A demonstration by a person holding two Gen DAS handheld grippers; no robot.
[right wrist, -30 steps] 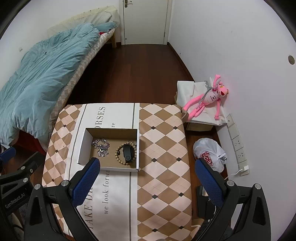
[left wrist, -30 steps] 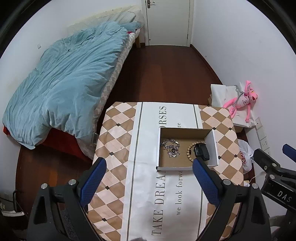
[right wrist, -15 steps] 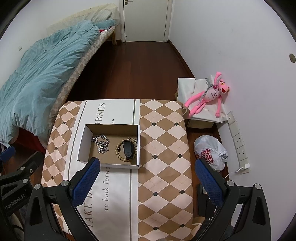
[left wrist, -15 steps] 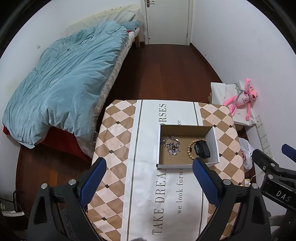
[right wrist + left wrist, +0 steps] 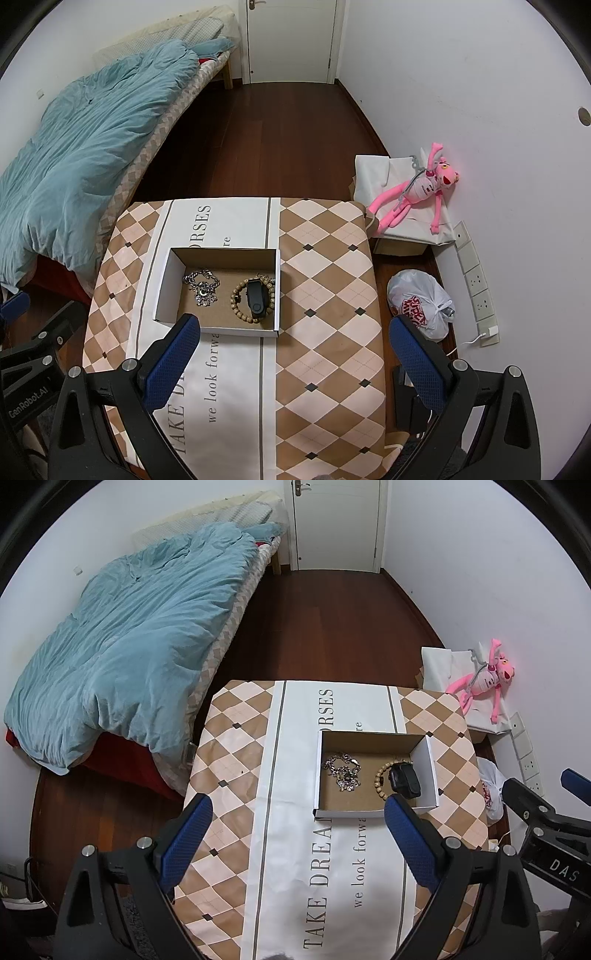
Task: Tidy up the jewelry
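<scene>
An open cardboard box (image 5: pixel 430 764) (image 5: pixel 164 284) stands on the checkered tablecloth. Inside lie a silver chain (image 5: pixel 342 771) (image 5: pixel 202 288), a wooden bead bracelet (image 5: pixel 380 779) (image 5: pixel 238 301) and a black smart band (image 5: pixel 404 780) (image 5: pixel 256 297) resting across the bracelet. My left gripper (image 5: pixel 297 840) is open and empty, high above the table, nearer than the box. My right gripper (image 5: pixel 291 354) is open and empty, also high above the table, to the right of the box.
The table (image 5: pixel 236 746) (image 5: pixel 332 280) carries a cloth with printed text. A bed with a blue duvet (image 5: pixel 129 646) is at the left. A pink plush toy (image 5: pixel 417 192) on a white box and a white plastic bag (image 5: pixel 421 302) are by the right wall.
Both grippers have risen and drawn back a little, so the table and box look smaller and farther. Nothing in the box has moved.
</scene>
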